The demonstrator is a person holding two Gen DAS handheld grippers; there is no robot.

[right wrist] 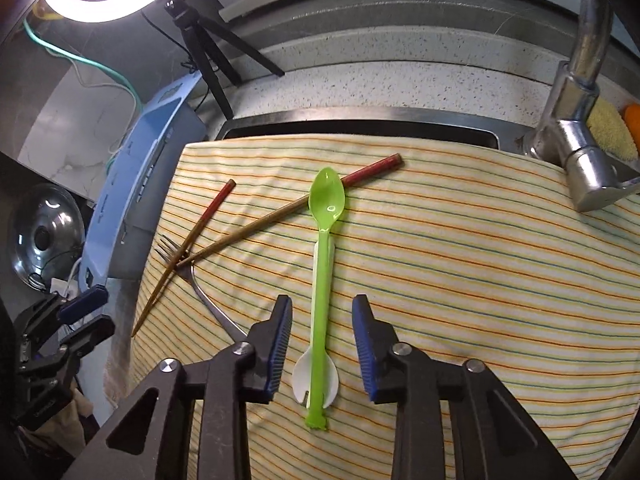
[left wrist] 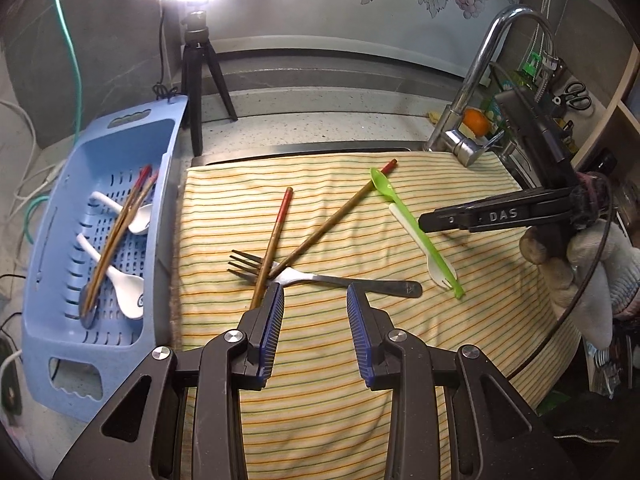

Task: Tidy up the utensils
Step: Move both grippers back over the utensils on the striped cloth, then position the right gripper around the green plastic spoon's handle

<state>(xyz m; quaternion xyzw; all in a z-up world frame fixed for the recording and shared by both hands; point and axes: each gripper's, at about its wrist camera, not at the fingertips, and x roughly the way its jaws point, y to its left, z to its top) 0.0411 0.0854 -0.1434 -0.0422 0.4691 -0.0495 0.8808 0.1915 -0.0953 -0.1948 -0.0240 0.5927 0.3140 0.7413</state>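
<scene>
A: Where's the green plastic spoon (right wrist: pixel 325 216)?

B: On the striped cloth (right wrist: pixel 460 264), lying over a white plastic spork (right wrist: pixel 316 376), between the right gripper (right wrist: pixel 322 340) jaws; they stand spread, not touching it. It looks light, thin and slippery, so pinch mid-handle.

A: And the left gripper (left wrist: pixel 315 308)?

B: Jaws spread and empty above the metal fork (left wrist: pixel 320 278) handle. Only the left view shows the blue basket (left wrist: pixel 48 264) interior with white spoons (left wrist: pixel 124 292) and chopsticks (left wrist: pixel 120 228)
</scene>
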